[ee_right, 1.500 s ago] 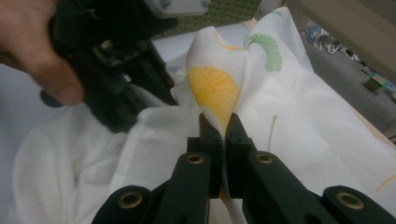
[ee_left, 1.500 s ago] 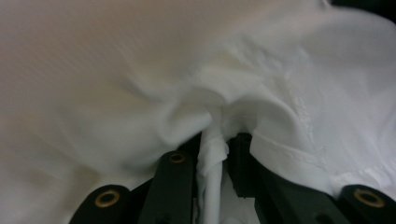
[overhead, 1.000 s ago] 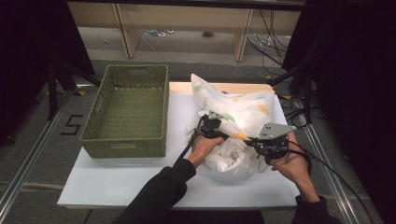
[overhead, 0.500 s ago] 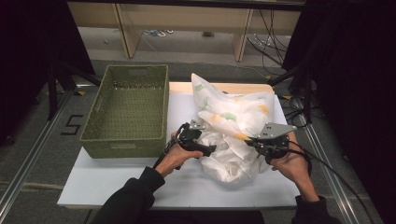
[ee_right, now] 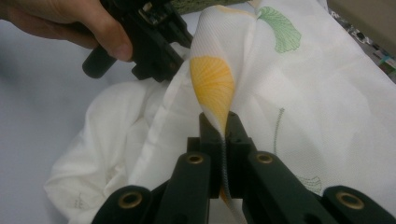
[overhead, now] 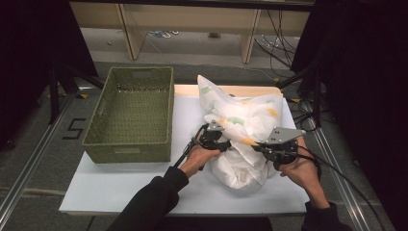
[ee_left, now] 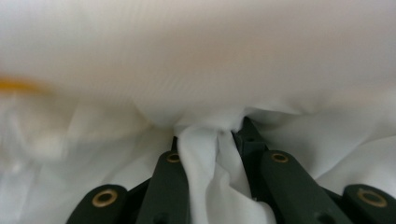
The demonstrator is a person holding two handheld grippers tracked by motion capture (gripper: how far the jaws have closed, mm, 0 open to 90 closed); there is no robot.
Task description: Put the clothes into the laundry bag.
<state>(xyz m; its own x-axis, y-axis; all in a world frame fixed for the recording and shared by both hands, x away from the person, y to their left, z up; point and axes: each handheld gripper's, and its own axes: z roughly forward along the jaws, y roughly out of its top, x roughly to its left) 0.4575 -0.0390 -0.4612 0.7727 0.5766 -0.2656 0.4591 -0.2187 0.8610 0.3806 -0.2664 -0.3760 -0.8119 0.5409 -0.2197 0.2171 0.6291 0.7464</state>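
Two grippers: both clamp the leaf-print cloth (overhead: 240, 130)
left gripper (overhead: 222, 143): jaws just closed, pinching white fold
right gripper (overhead: 262, 147): nipping yellow-leaf fold
Floor marking (overhead: 74, 129): "5"

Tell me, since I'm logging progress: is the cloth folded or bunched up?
Bunched up. The cloth lies in a crumpled heap on the table, with no flat folds or aligned edges.

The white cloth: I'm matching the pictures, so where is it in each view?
High view: cloth right of centre, beside the basket.
Left gripper view: across the frame, a fold between the jaws.
Right gripper view: centre and right.
Shared landmark: its yellow leaf print.
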